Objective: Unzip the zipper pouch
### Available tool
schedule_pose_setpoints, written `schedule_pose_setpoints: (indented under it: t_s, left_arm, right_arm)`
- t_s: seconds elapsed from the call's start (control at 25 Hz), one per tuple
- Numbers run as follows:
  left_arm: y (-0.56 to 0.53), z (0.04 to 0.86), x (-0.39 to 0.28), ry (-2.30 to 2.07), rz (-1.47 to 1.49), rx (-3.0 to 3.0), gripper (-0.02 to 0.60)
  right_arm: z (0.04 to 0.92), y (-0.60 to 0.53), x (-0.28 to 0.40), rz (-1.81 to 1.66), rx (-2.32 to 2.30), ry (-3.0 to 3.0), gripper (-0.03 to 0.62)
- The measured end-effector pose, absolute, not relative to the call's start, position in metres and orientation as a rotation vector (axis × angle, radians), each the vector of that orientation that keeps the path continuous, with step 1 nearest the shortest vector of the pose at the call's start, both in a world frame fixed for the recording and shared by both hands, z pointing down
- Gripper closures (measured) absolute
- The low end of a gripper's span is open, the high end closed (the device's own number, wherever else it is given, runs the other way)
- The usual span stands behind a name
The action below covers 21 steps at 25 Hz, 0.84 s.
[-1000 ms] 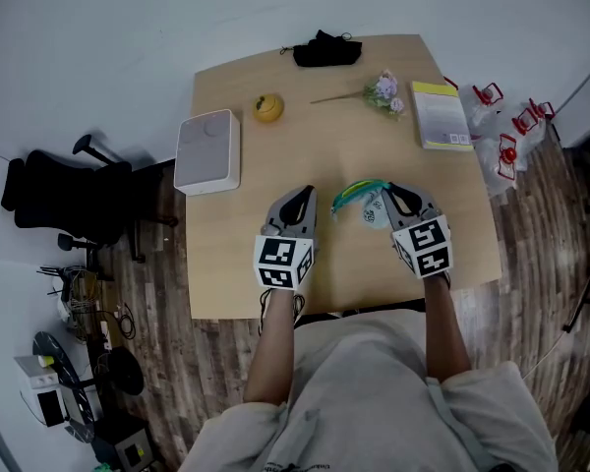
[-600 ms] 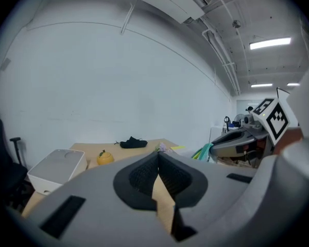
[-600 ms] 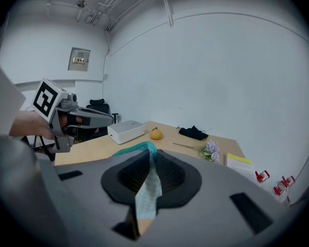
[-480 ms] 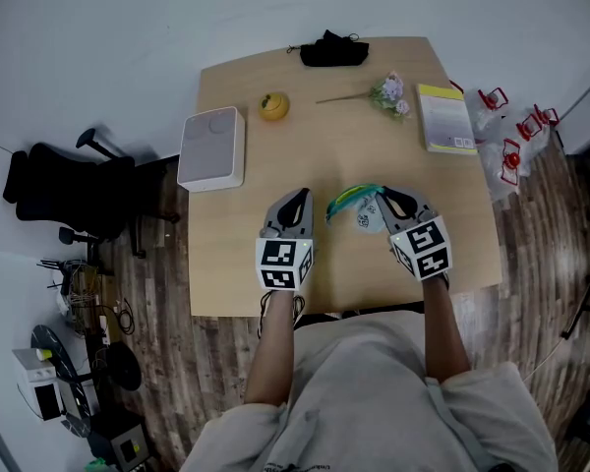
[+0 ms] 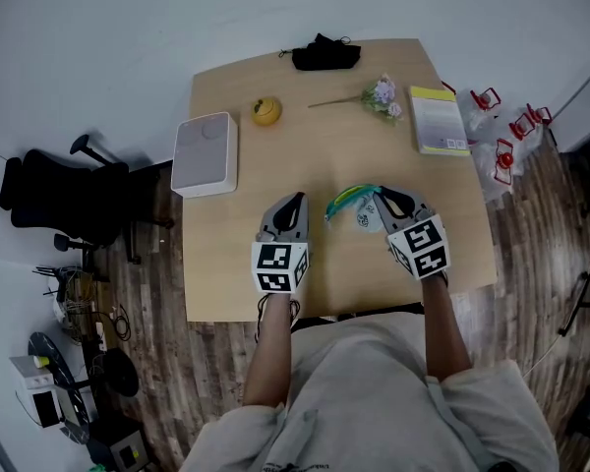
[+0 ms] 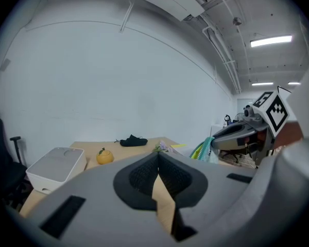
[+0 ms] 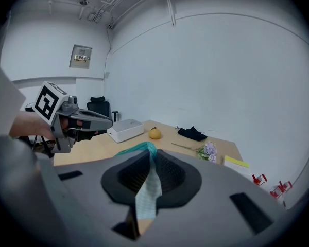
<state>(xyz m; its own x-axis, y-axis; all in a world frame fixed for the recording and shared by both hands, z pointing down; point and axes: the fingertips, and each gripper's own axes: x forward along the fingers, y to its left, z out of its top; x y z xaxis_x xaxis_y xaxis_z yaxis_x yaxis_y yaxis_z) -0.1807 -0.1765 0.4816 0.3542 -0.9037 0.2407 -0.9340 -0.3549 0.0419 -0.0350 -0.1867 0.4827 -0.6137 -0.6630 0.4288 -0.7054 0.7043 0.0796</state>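
The left gripper [image 5: 293, 202] was closed tight on nothing, and just to its right the zipper pouch [image 5: 348, 203] stuck out from the right gripper [image 5: 383, 198], whose jaws pinched one end of its fabric.

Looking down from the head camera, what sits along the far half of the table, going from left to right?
white box → small yellow fruit-like object → black cloth item → sprig of flowers → yellow book
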Motion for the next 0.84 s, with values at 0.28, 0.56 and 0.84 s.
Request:
schedule_pose_setpoints:
  t_s: [0.28,0.56,0.84]
  left_arm:
    - [-0.175,0.479,-0.182,-1.681,0.239,2.431,0.56]
    - [-0.169,0.486,-0.183,-1.671,0.235,2.422,0.56]
    - [-0.171,0.481,-0.18,-1.665,0.232,2.435,0.56]
  right_arm:
    - [0.475,-0.187,-0.032,0.115,1.058,-2.481,0.551]
    - [0.48,-0.178,-0.038,0.111,1.037,-2.476,0.551]
    - [0.475,-0.181,-0.033,0.116,1.059,-2.481,0.551]
